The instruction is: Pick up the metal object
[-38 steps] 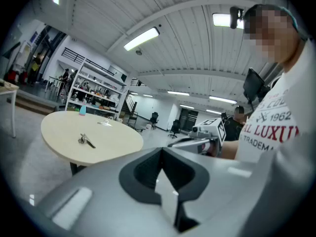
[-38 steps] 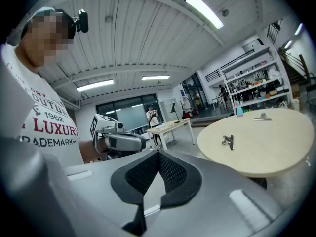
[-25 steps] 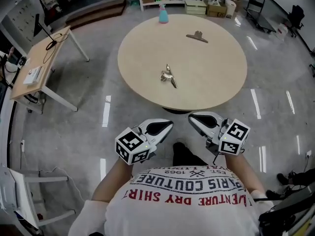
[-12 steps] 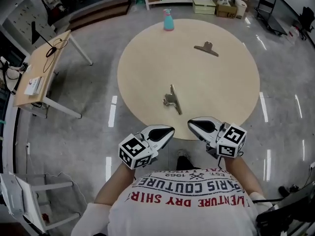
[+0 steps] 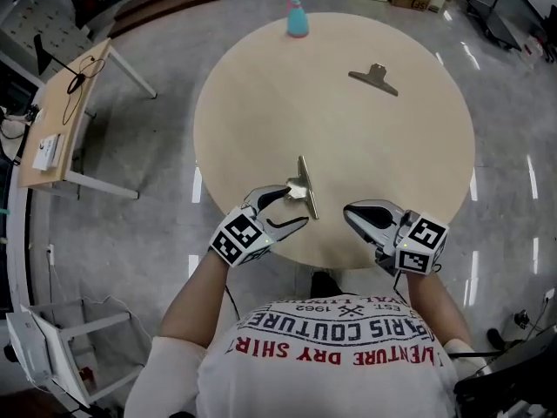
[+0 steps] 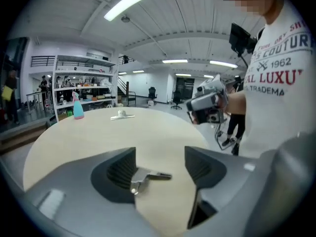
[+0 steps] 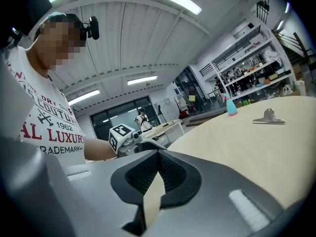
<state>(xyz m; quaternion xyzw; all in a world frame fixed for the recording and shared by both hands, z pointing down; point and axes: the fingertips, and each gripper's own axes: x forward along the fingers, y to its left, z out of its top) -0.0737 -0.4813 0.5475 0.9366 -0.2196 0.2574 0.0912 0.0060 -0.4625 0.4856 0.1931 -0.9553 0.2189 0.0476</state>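
A metal clip (image 5: 304, 186) lies on the round beige table (image 5: 392, 146) near its front edge. My left gripper (image 5: 294, 205) reaches over that edge, and its jaws are opening with the clip (image 6: 146, 177) lying between them. The clip sits close to the left pad, and neither pad presses on it. My right gripper (image 5: 350, 211) hovers at the table's front edge, to the right of the clip, shut with nothing in it (image 7: 158, 167). A second metal clip (image 5: 374, 77) rests at the far right of the table.
A blue spray bottle (image 5: 296, 17) stands at the table's far edge. A small wooden desk (image 5: 61, 120) is off to the left, and a white frame (image 5: 52, 338) stands on the floor at lower left. Shelves run along the back wall.
The table has come closer in view. My left gripper has moved forward over the table edge to the near clip and its jaws have spread apart. The right gripper stays shut beside it.
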